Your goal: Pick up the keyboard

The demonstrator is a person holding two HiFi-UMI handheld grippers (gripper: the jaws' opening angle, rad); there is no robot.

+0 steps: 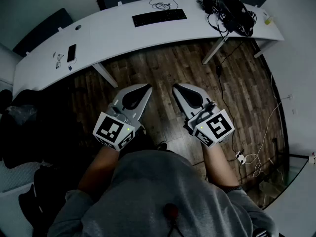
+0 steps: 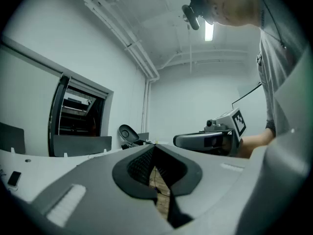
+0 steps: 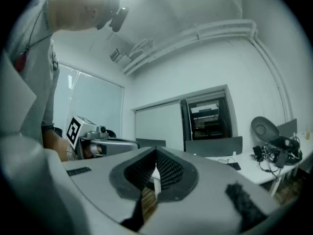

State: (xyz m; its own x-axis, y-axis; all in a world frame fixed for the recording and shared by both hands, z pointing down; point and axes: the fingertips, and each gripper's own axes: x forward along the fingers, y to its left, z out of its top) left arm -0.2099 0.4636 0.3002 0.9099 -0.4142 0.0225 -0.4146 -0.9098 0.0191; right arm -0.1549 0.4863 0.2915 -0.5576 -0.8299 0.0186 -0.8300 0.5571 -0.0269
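Left gripper [image 1: 146, 90] and right gripper [image 1: 176, 89]: jaws fully together, nothing held, level, side by side above the wood floor [image 1: 163, 70]. Keyboard [image 1: 159, 17] lies flat on the white counter [image 1: 113, 33], well ahead of both grippers, untouched.

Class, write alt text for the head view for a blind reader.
A person holds the left gripper and right gripper, both shut and empty, over a wooden floor. Ahead, a black keyboard lies untouched on a curved white desk.
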